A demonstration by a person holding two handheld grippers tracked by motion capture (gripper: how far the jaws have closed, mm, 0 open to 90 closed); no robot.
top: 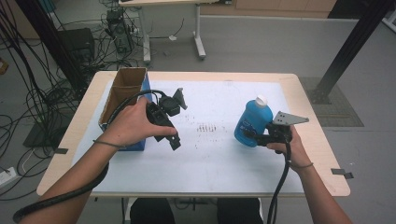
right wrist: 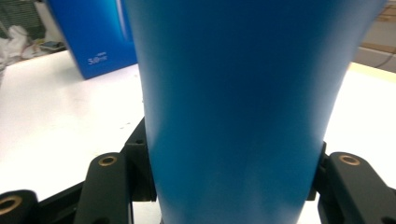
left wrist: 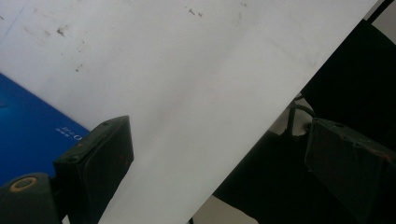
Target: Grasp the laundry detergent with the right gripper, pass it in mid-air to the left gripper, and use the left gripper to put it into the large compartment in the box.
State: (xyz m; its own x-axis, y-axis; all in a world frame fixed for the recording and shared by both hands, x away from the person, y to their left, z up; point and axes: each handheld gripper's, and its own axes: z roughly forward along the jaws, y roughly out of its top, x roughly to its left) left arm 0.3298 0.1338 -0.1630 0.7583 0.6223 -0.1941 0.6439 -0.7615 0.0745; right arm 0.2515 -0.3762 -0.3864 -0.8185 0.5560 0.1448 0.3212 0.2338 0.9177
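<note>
A blue plastic bottle with a white cap stands on the right part of the white sheet. My right gripper comes at it from the right and is shut on its lower body. In the right gripper view the bottle sits between the two black jaws of the right gripper, which press on both its sides. My left gripper is held above the sheet just right of the box, jaws pointing down toward the near edge. In its own view the left gripper stands open with only white sheet behind the gap.
An open blue box with a brown cardboard inside stands at the table's left side, right by my left hand. It shows as a blue corner and a blue wall. The wooden table rim borders the sheet. Cables and desk legs lie on the floor beyond.
</note>
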